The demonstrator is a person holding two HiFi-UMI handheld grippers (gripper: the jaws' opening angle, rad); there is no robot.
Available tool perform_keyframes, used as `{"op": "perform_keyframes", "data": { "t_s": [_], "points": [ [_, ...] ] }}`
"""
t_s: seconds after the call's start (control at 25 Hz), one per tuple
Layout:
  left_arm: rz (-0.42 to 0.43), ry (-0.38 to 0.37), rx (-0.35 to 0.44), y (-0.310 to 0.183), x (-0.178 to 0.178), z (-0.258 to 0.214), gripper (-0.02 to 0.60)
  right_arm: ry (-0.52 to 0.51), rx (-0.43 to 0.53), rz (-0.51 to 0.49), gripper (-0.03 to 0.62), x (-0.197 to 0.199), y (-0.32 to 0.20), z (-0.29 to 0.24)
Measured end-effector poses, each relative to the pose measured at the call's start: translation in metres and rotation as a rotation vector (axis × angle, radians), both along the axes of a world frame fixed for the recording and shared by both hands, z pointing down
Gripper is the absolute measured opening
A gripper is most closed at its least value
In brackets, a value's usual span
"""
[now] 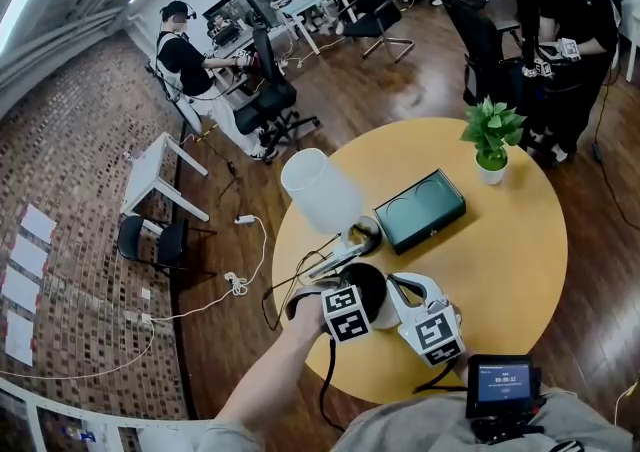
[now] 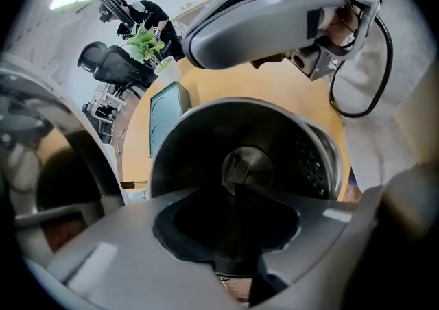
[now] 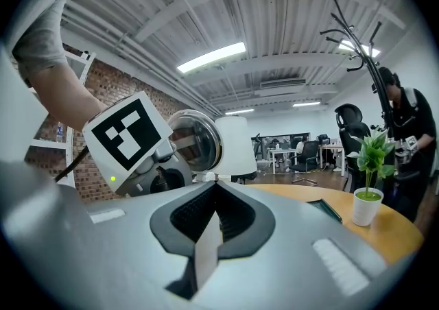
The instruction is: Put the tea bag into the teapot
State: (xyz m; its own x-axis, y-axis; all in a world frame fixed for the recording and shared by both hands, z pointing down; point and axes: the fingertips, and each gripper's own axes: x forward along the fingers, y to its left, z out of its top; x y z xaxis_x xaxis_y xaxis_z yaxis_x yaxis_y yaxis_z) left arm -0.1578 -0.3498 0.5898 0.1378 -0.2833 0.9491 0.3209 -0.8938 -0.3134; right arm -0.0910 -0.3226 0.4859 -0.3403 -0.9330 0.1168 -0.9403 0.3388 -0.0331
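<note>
Tea bag: probably the small pale square lying at the bottom of the teapot, though glare left that unsure. Left gripper hung nose-down over the middle of the pot's mouth, fingers partly apart, gripping nothing I could make out. Right gripper sat level just right of the pot, fingers pinched on a thin white slip. Judgement: the release wanted the fingers spread wider, then a straight lift clear of the rim so nothing snagged or dragged out, with the right hand best not moved above the yellow table.
</note>
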Motion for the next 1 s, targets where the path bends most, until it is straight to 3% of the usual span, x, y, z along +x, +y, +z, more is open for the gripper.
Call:
{"op": "perform_keyframes", "data": {
  "t_s": [0.24, 0.36, 0.48, 0.56, 0.8, 0.92, 1.0],
  "points": [
    [-0.015, 0.050, 0.026, -0.004, 0.003, -0.003, 0.097, 0.003, 0.000, 0.000, 0.008, 0.000, 0.001, 0.000],
    [-0.065, 0.171, 0.089, -0.016, 0.008, -0.017, 0.065, 0.006, 0.006, -0.003, 0.009, 0.002, 0.001, -0.002],
    [-0.182, 0.406, 0.136, -0.023, 0.010, -0.046, 0.002, 0.014, 0.013, -0.011, 0.009, 0.004, 0.004, -0.006],
    [-0.283, 0.596, 0.136, -0.020, 0.007, -0.067, 0.002, 0.024, 0.016, -0.023, 0.009, 0.006, 0.008, -0.010],
    [-0.518, 1.174, 0.016, 0.021, 0.000, -0.124, 0.000, 0.012, 0.026, -0.073, 0.009, 0.011, 0.024, -0.027],
    [-0.607, 1.379, -0.027, 0.041, 0.001, -0.140, 0.000, -0.008, 0.032, -0.115, 0.008, 0.015, 0.030, -0.033],
    [-0.654, 1.455, -0.032, 0.051, 0.002, -0.144, 0.000, -0.031, 0.029, -0.144, 0.009, 0.015, 0.033, -0.035]
  ]
}}
